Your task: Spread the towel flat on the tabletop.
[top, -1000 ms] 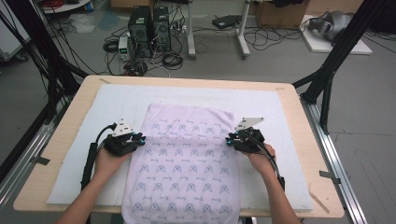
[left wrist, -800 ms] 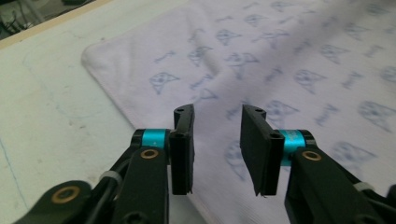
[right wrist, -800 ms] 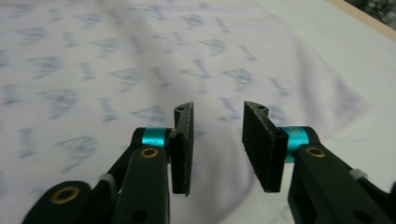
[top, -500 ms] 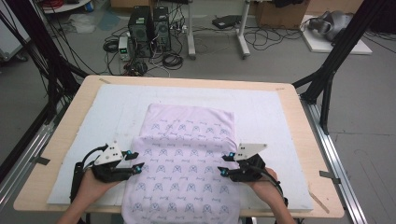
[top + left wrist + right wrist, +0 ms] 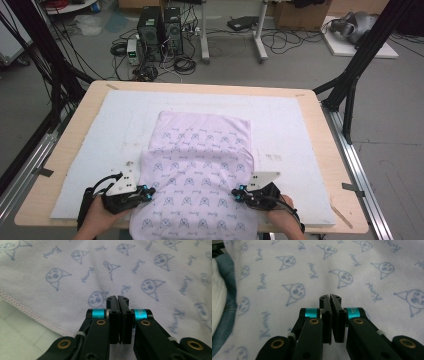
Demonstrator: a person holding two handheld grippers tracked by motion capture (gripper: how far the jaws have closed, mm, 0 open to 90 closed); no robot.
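A: Entry. Towel [image 5: 200, 170], pale lilac with a blue cartoon print, lies at the centre of the high view on the white mat [image 5: 300, 125] that covers the wooden surface [image 5: 325, 150]. Its near end hangs over the bottom edge of the surface.

B: Left claw [image 5: 147, 190]?

A: Lower left of the high view, at the towel's left edge, pointing inward. Its jaws have just been closing. In the left gripper view the left claw [image 5: 117, 298] has its two black jaws pressed together, tips against the printed cloth. Whether a fold is pinched between them, I cannot tell.

B: Right claw [image 5: 235, 192]?

A: Lower right of the high view, at the towel's right edge, facing the left one. Its jaws have likewise just been closing. In the right gripper view the right claw [image 5: 330, 296] has jaws together, only a hairline slit at the tips, towel directly behind. Pinch not confirmed either.

B: Other detail?

A: Stitched hem [image 5: 30, 312] runs diagonally at the lower left of the left gripper view, mat beneath it.
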